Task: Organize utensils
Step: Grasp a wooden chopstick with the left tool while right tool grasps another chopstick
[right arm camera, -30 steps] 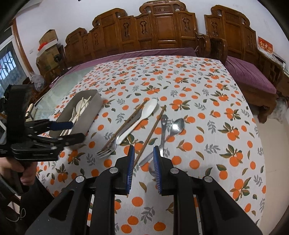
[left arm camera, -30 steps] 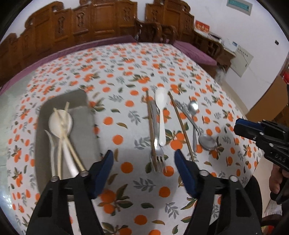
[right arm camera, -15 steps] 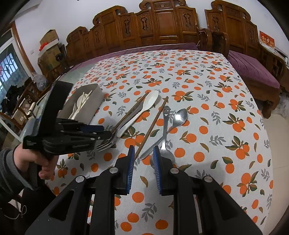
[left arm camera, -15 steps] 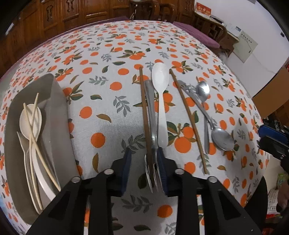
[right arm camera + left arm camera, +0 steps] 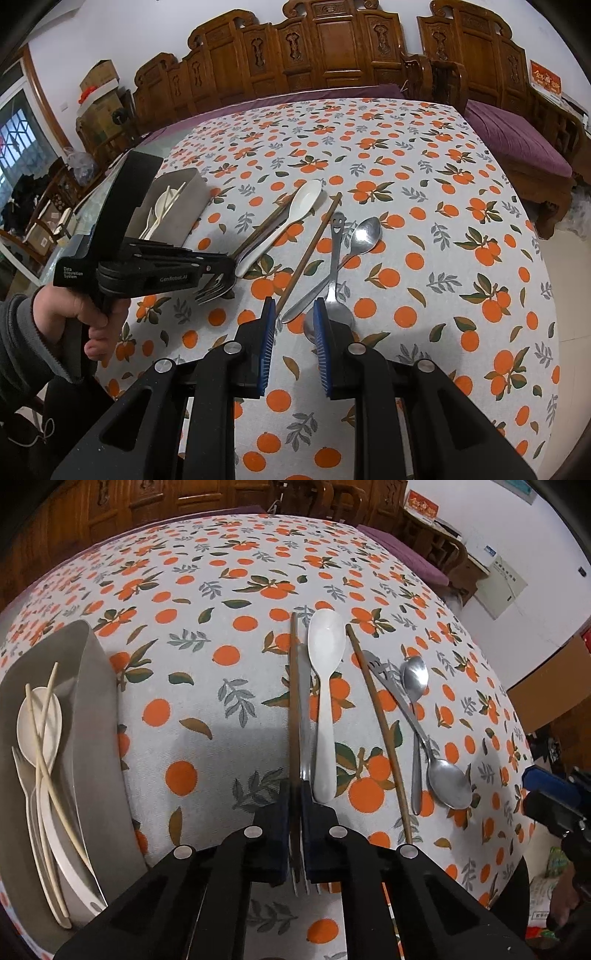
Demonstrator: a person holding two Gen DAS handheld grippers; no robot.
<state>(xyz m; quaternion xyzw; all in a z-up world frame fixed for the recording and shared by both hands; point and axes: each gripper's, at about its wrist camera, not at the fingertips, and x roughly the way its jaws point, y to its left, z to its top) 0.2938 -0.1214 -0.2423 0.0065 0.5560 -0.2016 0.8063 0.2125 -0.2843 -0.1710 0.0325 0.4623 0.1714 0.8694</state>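
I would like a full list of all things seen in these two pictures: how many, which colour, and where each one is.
Orange-patterned tablecloth: one, white with oranges, covering the table.
Grey rectangular tray: one, on the left.
Cream plastic utensils: spoon, fork, chopstick pair, possibly more, in the tray.
Metal fork: one, silver, between the left claw's pads.
Dark wooden chopsticks: two, brown, one beside the fork, one right of the white spoon.
White plastic spoon: one, centre.
Metal spoons: two, silver, crossed, on the right.
Carved wooden benches: brown, behind the table.
Left claw: black, shut on the fork.
Right claw: blue pads, nothing between them, above the metal spoons.
Hand: one, holding the left claw.
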